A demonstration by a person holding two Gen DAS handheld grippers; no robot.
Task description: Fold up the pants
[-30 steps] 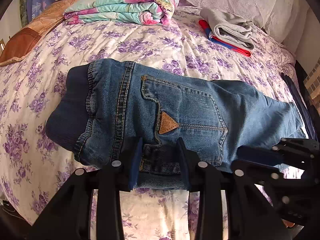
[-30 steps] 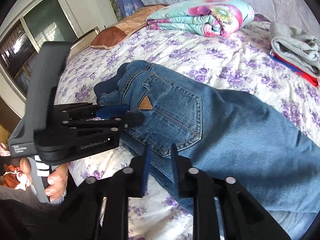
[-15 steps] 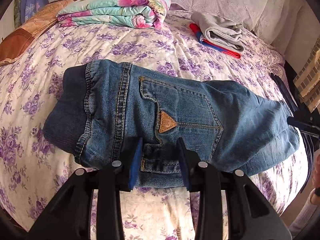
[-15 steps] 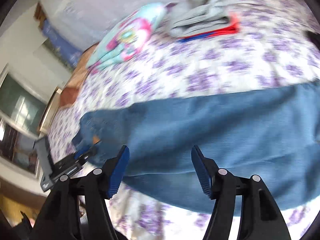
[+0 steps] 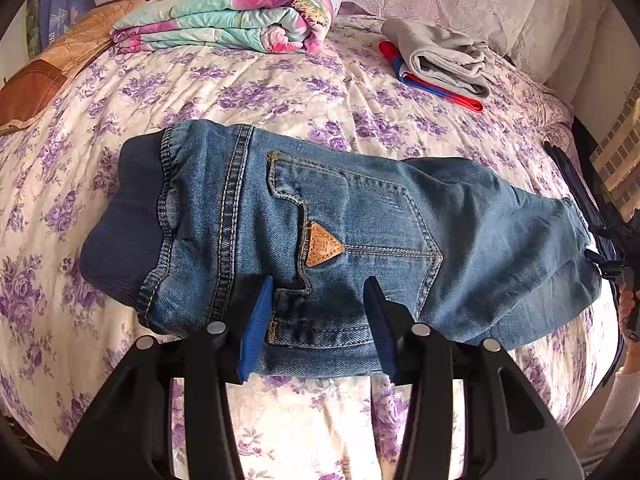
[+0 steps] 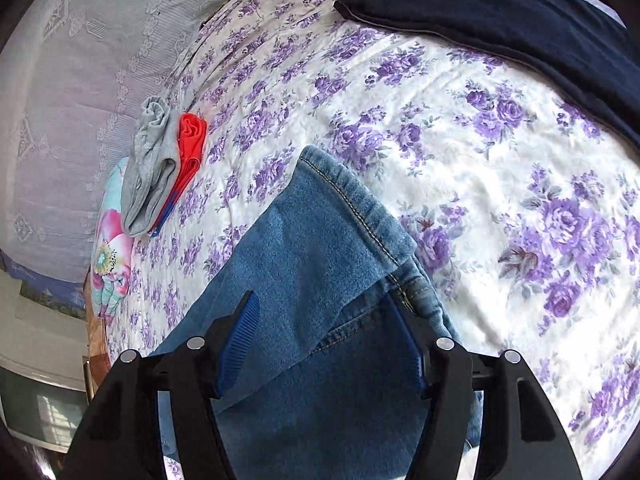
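Folded jeans (image 5: pixel 340 240) lie across center of the floral bedspread (image 5: pixel 260 88). Left gripper (image 5: pixel 320 320) released, pads spread either side of the near seat edge. Right gripper (image 6: pixel 320 344) wide apart over the leg hems (image 6: pixel 352 200), lower center of frame; not clamping.

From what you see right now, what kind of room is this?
Most likely a bedroom in a home. The jeans lie on a bed with a purple-flowered bedspread, a folded floral quilt sits near the head, and folded clothes rest beside it.
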